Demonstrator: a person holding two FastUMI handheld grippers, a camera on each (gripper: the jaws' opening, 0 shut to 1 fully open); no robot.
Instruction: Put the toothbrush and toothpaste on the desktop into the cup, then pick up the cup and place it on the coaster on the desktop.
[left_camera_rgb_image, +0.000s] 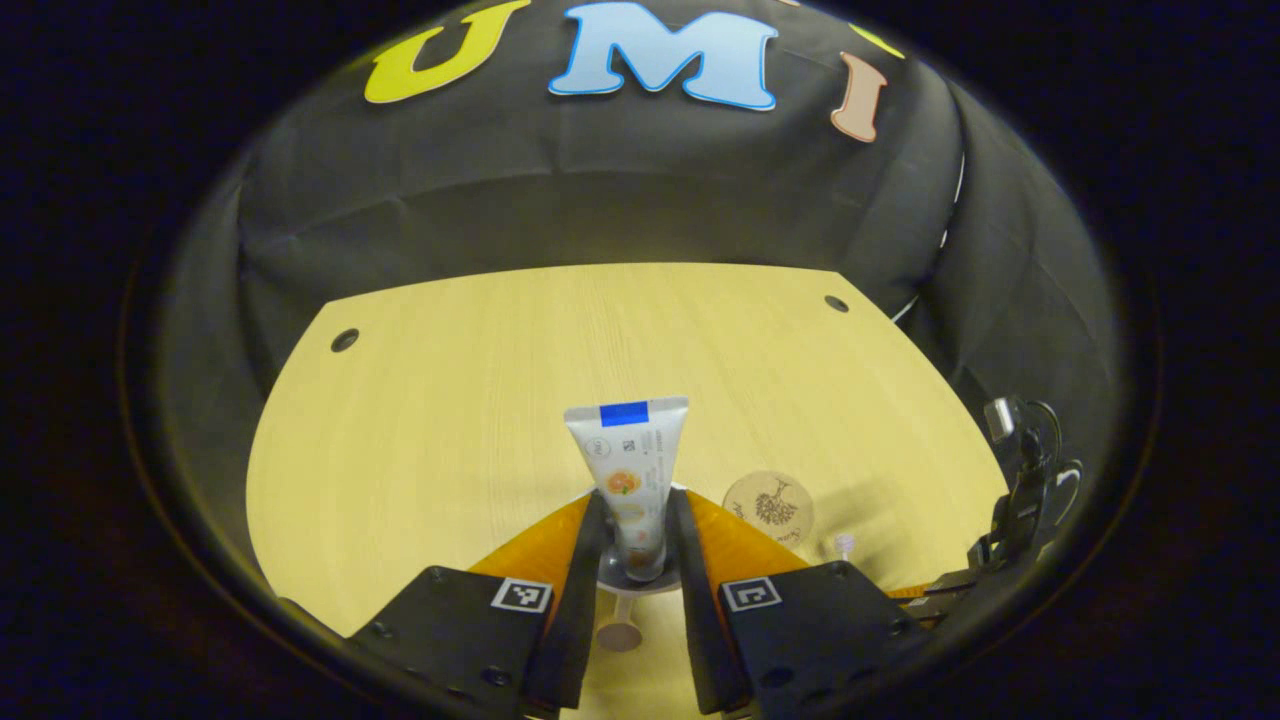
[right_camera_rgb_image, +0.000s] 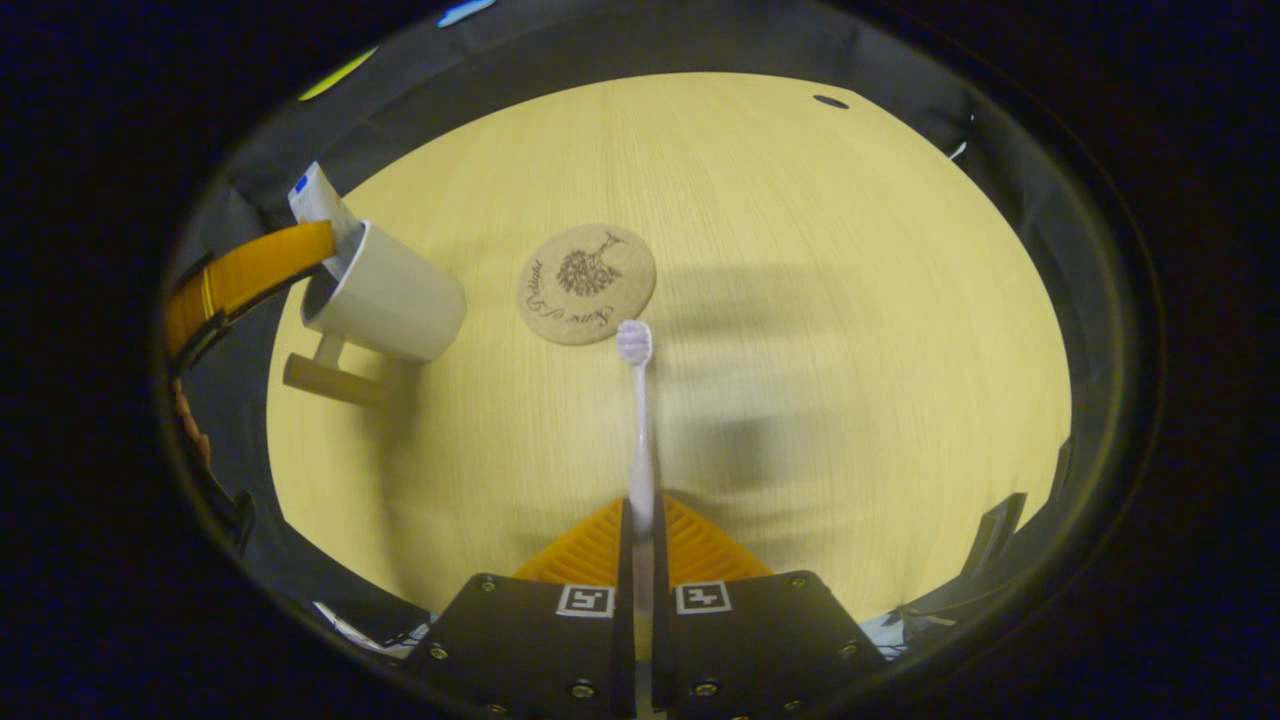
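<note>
Left hand-held gripper (left_camera_rgb_image: 640, 545): I see my two fingers drawn in close on either side of the toothpaste (left_camera_rgb_image: 629, 470), both pressing on its lower part. From the right gripper view this same hand-held gripper reaches in at the far left edge, its finger at the cup's mouth.
Right hand-held gripper (right_camera_rgb_image: 641, 540): I have the fingers nearly closed, pinching the handle of the toothbrush (right_camera_rgb_image: 640, 430) between them, above the desk.
Desk (left_camera_rgb_image: 450, 400): pale wood grain, with a dark round hole near each far corner.
Cup (right_camera_rgb_image: 385, 295): white mug at the left of the right gripper view, with a wooden handle (right_camera_rgb_image: 330, 378) sticking out toward me. In the left gripper view its rim sits directly under the toothpaste, between my fingers.
Toothpaste: white tube with a blue band at its crimped end, standing upright, cap end down inside the cup's mouth. I cannot tell whether it touches the bottom.
Coaster (right_camera_rgb_image: 586, 283): round cork disc with a dark printed design, lying flat on the desk just beside the cup, not touching it.
Toothbrush: white, pointing straight ahead from my right fingers, its bristle head (right_camera_rgb_image: 634, 342) reaching the near edge of the coaster. I cannot tell whether it touches it.
</note>
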